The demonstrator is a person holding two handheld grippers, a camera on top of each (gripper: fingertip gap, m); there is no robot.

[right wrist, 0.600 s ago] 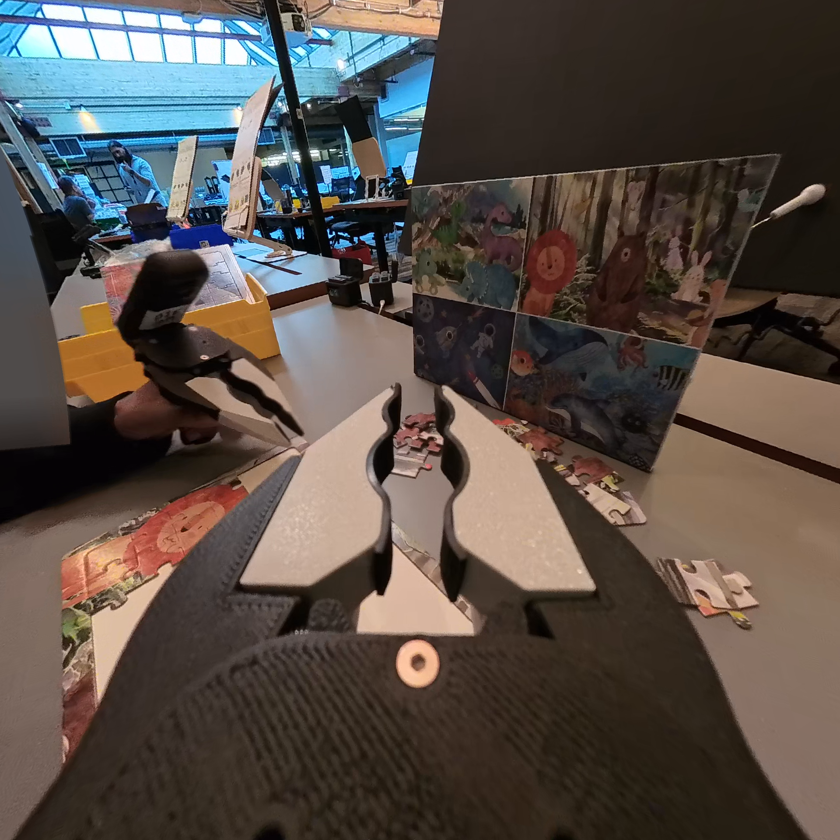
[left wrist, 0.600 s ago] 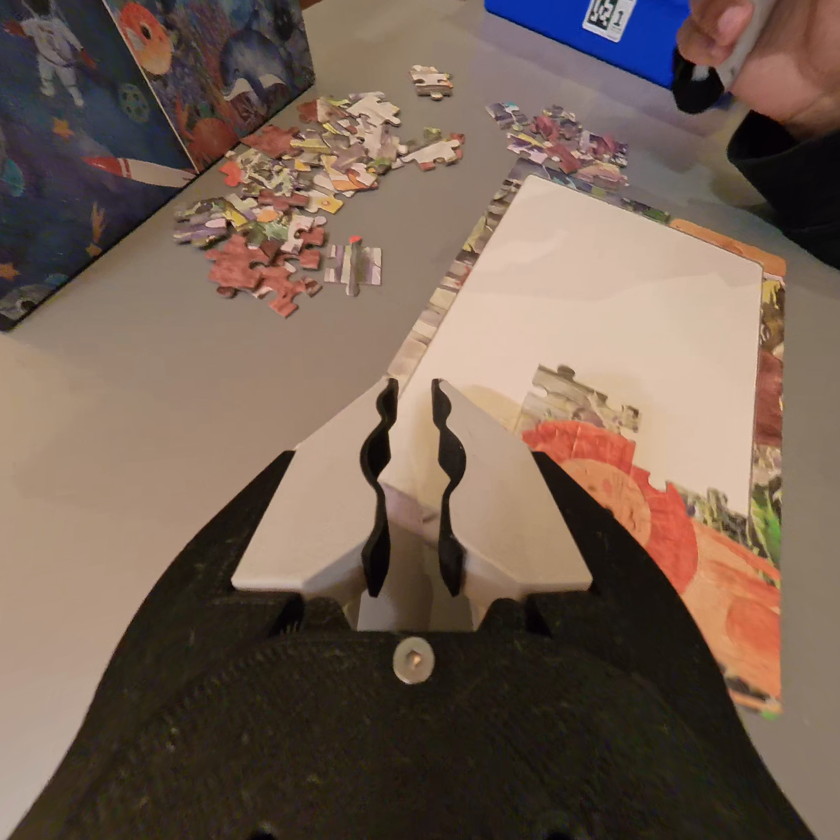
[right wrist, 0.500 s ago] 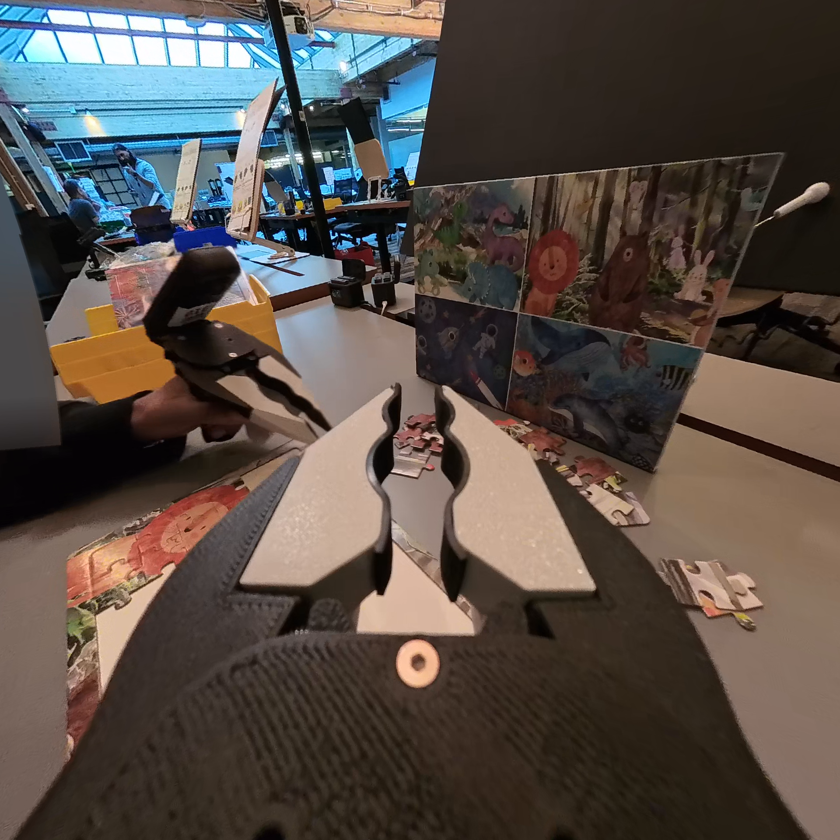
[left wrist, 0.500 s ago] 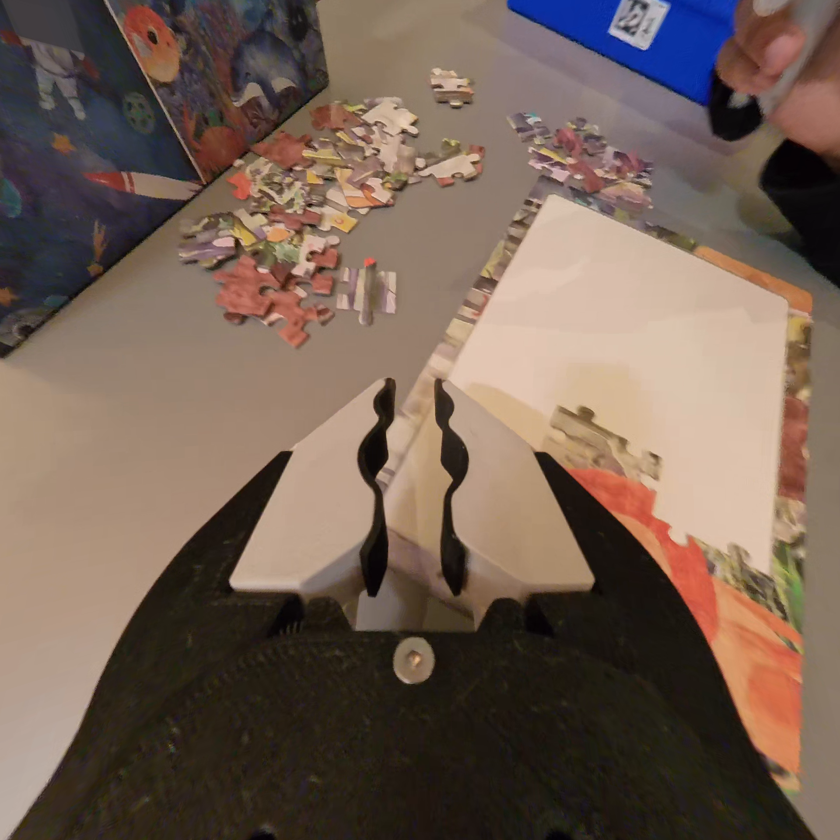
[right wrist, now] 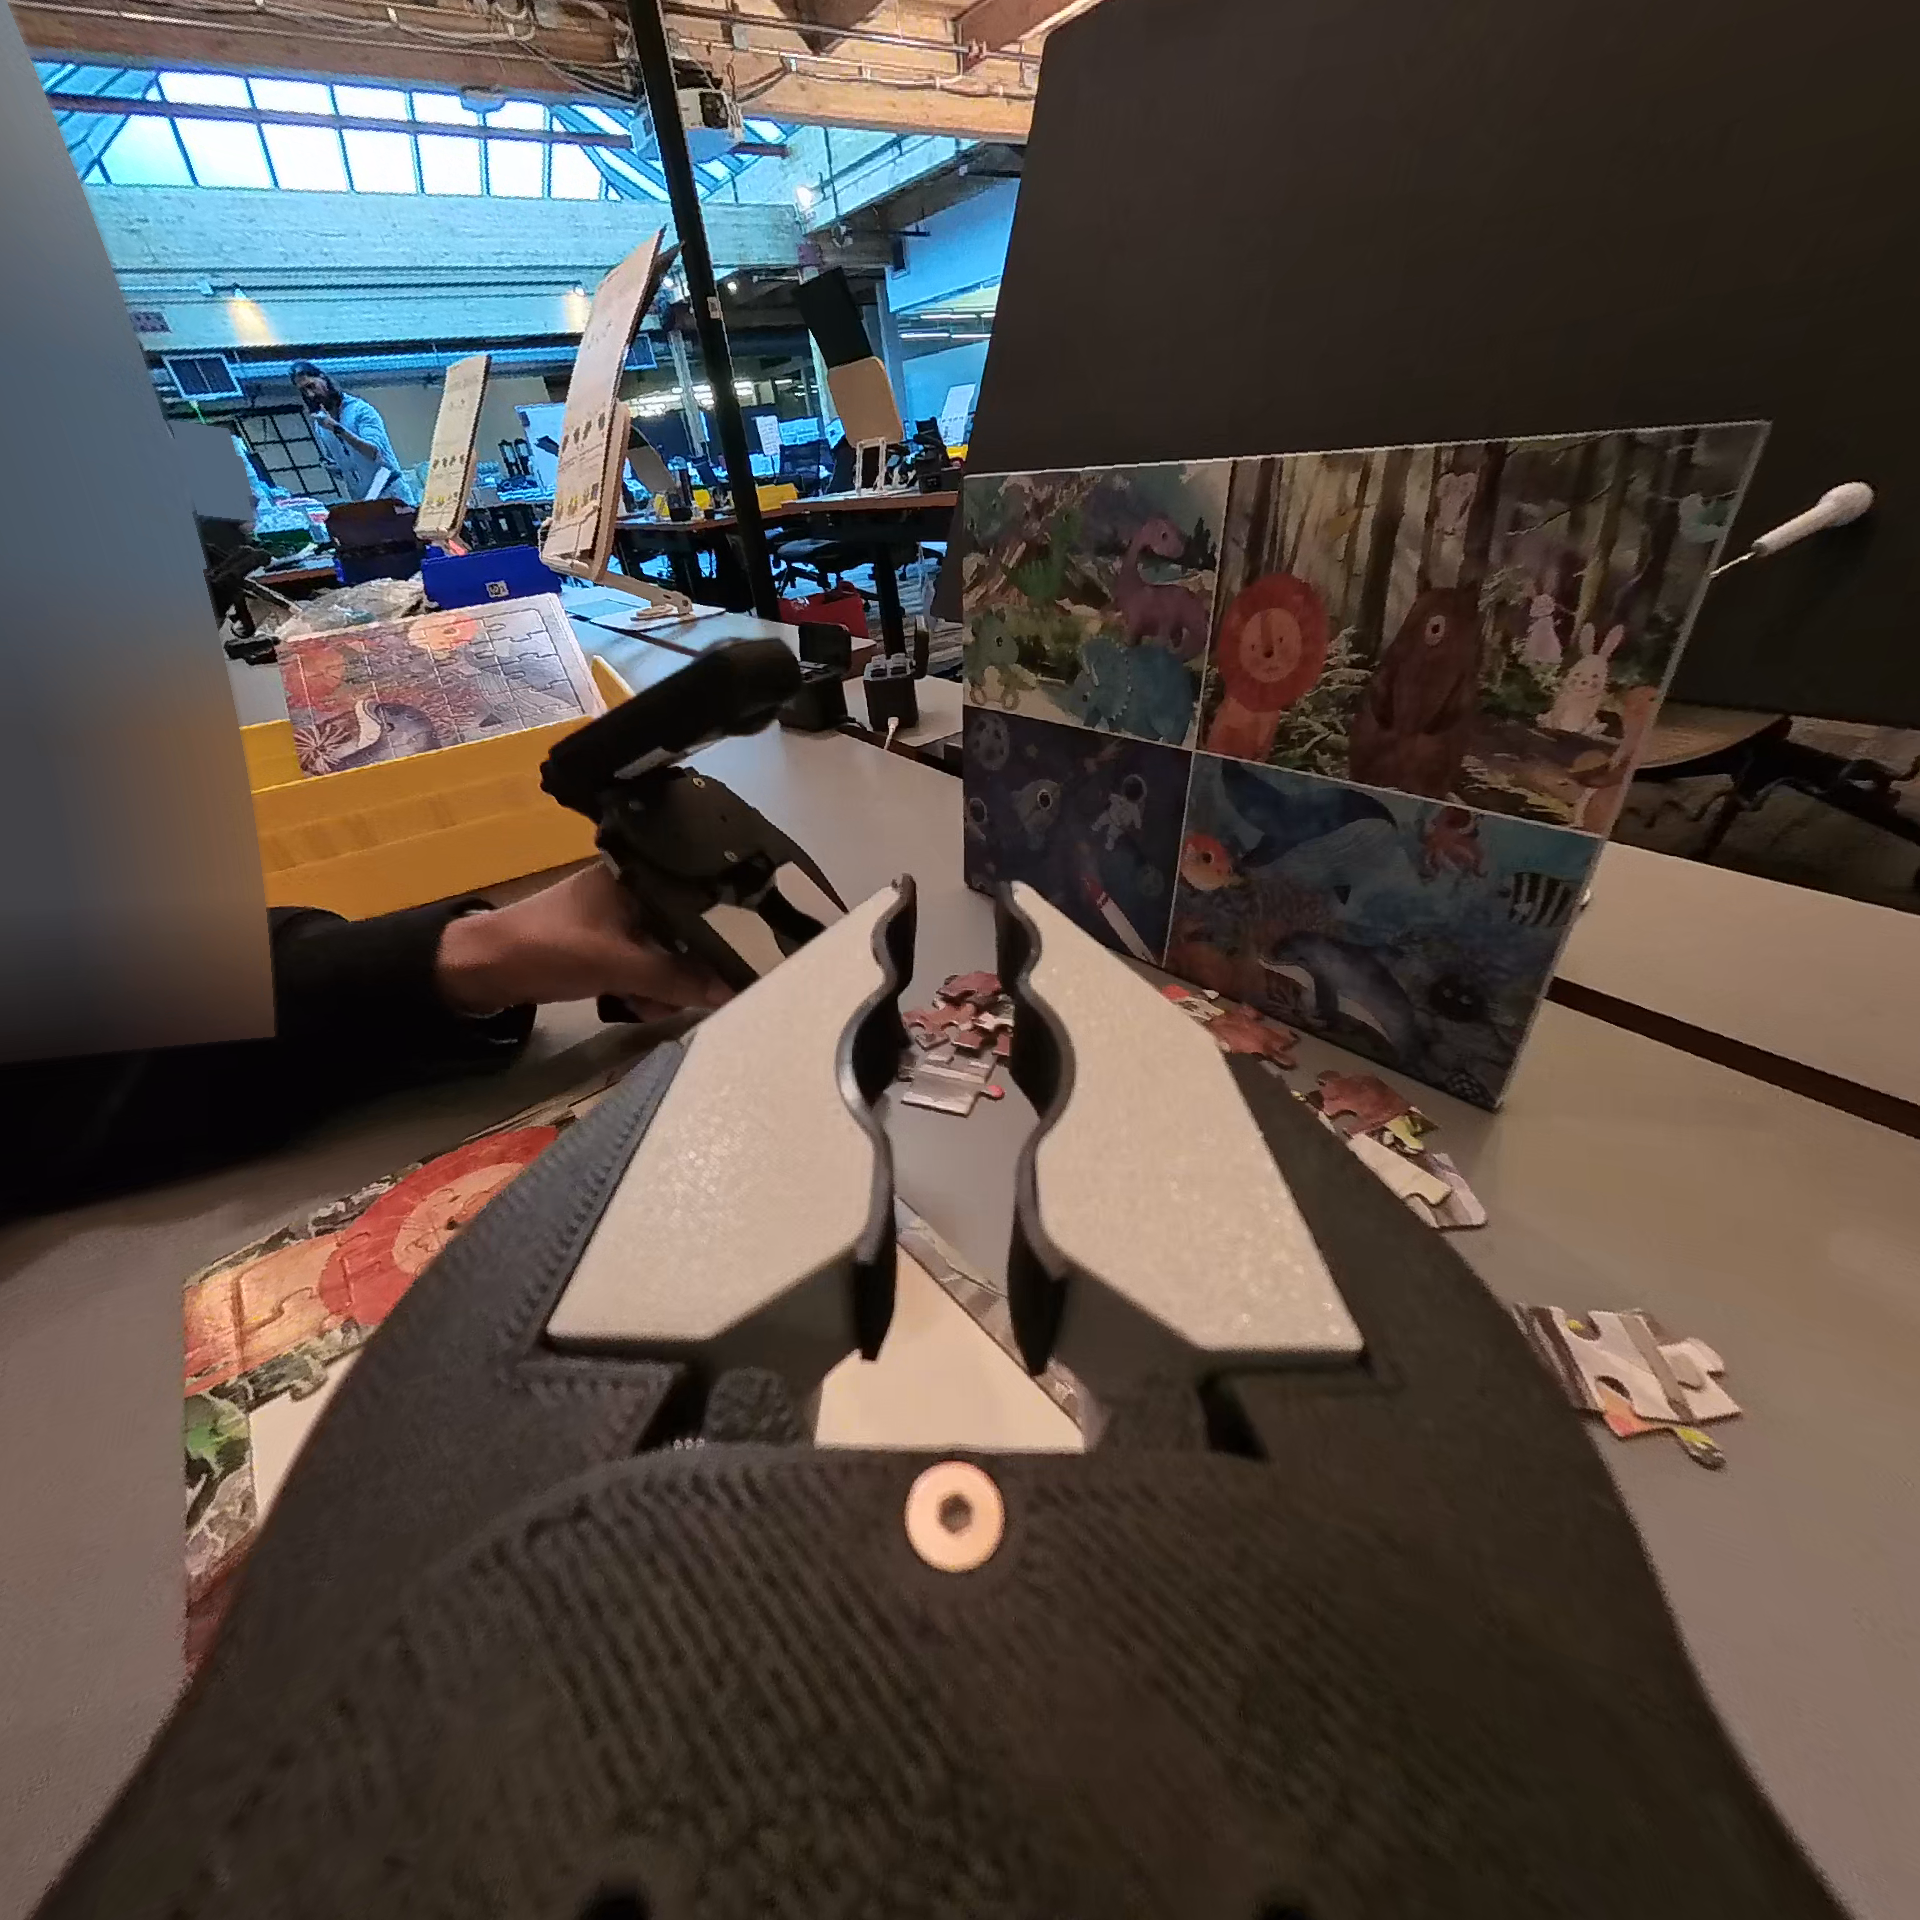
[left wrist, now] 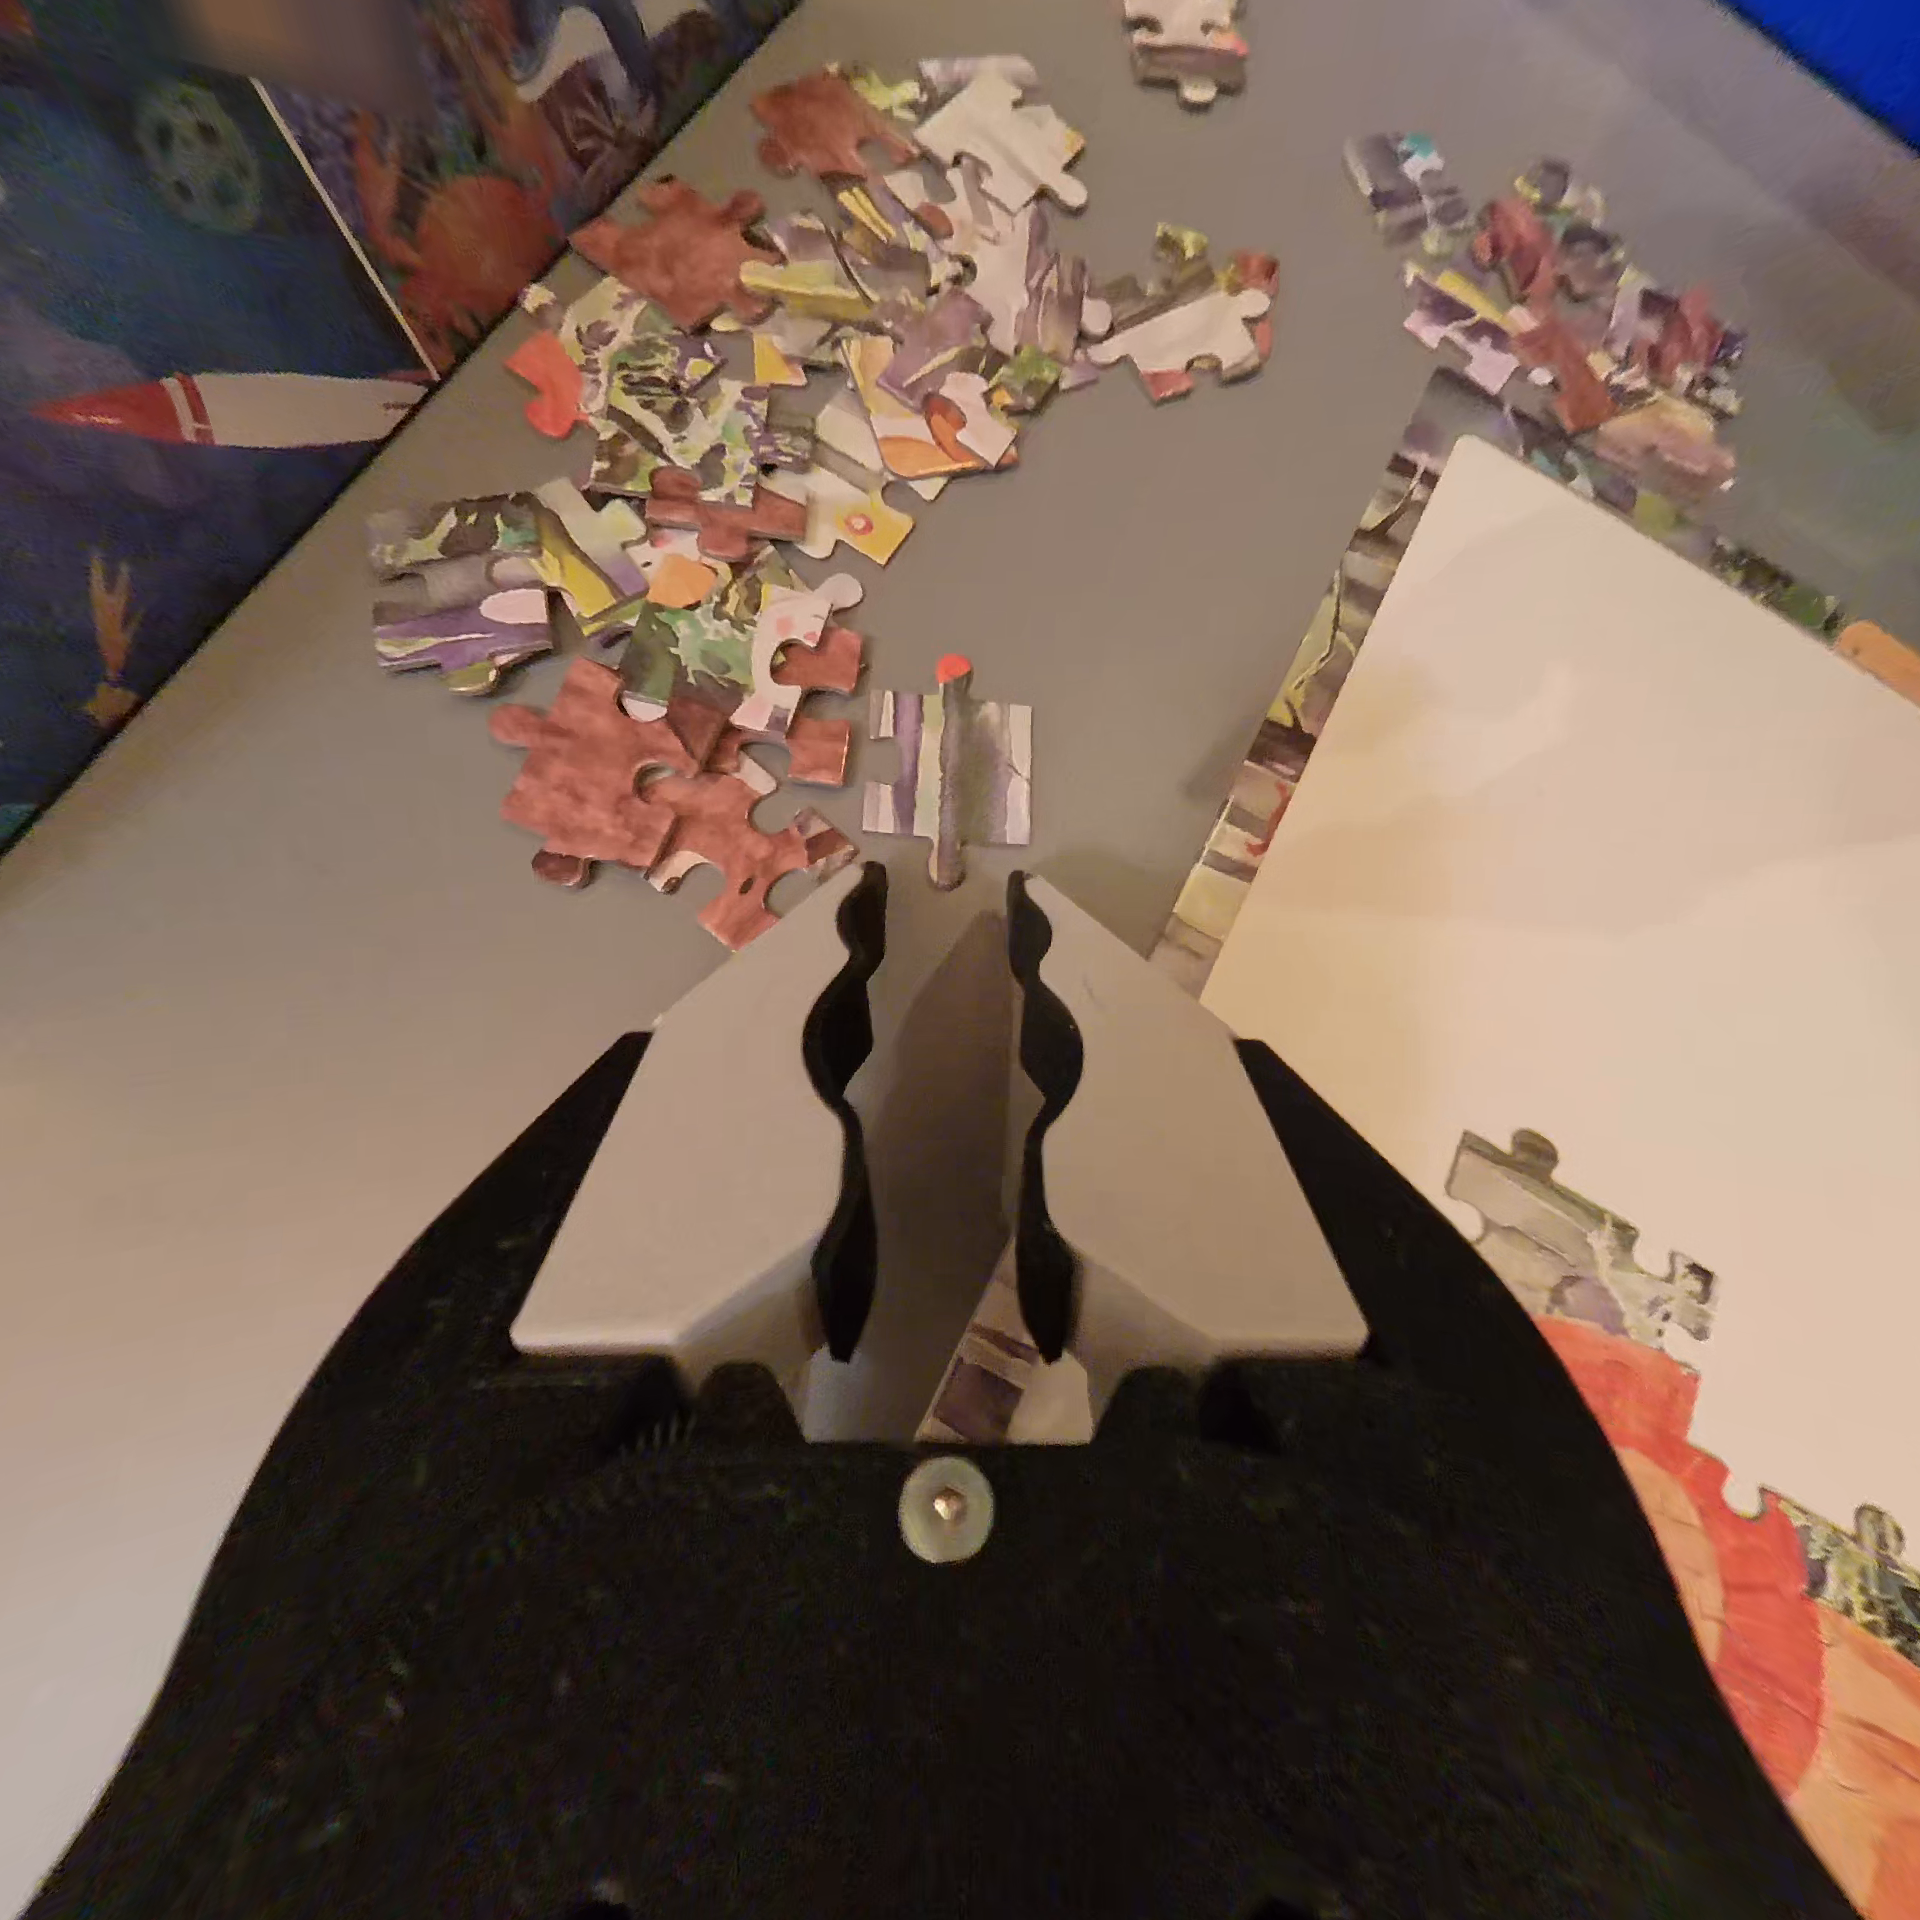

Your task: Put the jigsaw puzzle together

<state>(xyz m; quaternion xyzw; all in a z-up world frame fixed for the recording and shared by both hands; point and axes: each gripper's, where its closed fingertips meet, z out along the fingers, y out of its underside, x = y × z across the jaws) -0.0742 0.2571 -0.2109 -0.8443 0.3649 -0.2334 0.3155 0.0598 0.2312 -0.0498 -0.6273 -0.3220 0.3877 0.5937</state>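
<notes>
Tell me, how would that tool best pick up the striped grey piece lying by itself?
Probably from above, with the left tool pinching the striped piece across its two straight side edges. It lies flat and apart from the pile, so those sides are free.

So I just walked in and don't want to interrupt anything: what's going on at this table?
A person is putting a jigsaw together with two hand-held grippers. The left gripper is open and empty, pointed at a striped grey piece beside the loose pile. The right gripper is also open and holds nothing. The puzzle board has its border and an orange corner section done; the middle is bare.
</notes>
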